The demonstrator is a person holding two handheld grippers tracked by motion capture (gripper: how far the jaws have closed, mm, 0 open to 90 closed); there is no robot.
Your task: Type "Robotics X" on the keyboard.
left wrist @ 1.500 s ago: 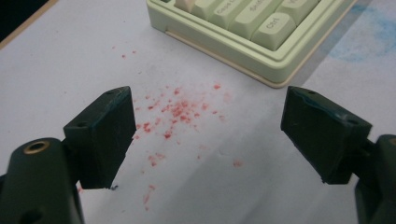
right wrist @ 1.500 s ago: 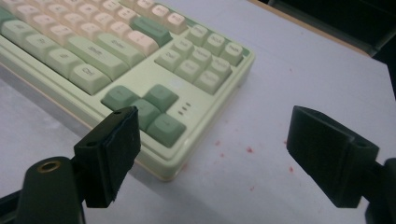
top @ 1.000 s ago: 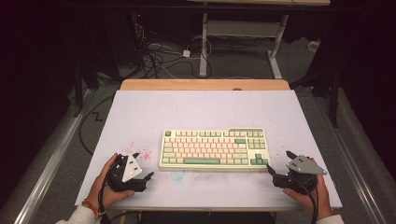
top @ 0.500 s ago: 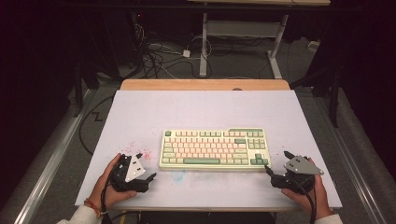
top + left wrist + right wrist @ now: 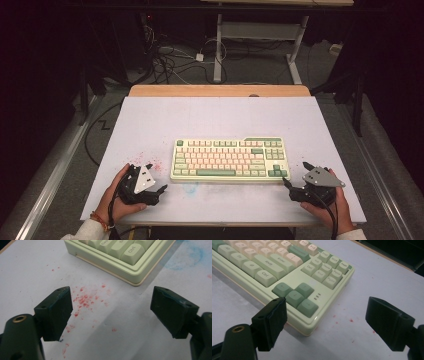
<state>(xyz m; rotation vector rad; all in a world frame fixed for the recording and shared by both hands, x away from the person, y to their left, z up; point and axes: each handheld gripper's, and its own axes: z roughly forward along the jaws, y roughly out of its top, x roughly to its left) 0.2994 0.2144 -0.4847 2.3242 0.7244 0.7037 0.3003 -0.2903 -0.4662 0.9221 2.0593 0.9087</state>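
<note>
A pale green keyboard (image 5: 230, 159) with pink and green keys lies flat in the middle of the white table top (image 5: 215, 120). My left gripper (image 5: 159, 180) rests near the front left, a short way from the keyboard's near left corner (image 5: 136, 281); its jaws stand wide open with nothing between them (image 5: 112, 315). My right gripper (image 5: 295, 175) sits at the front right, open too, with the keyboard's near right corner (image 5: 309, 331) and green arrow keys (image 5: 295, 295) just ahead of its left jaw (image 5: 327, 322).
Red specks (image 5: 83, 300) and a faint blue smudge (image 5: 187, 257) mark the table in front of the left gripper. A wooden strip (image 5: 220, 90) edges the table's far side. Cables (image 5: 170, 60) and desk legs (image 5: 218, 50) lie on the floor beyond.
The right gripper has edged a little to the left, closer to the keyboard's corner. The left gripper has barely moved.
</note>
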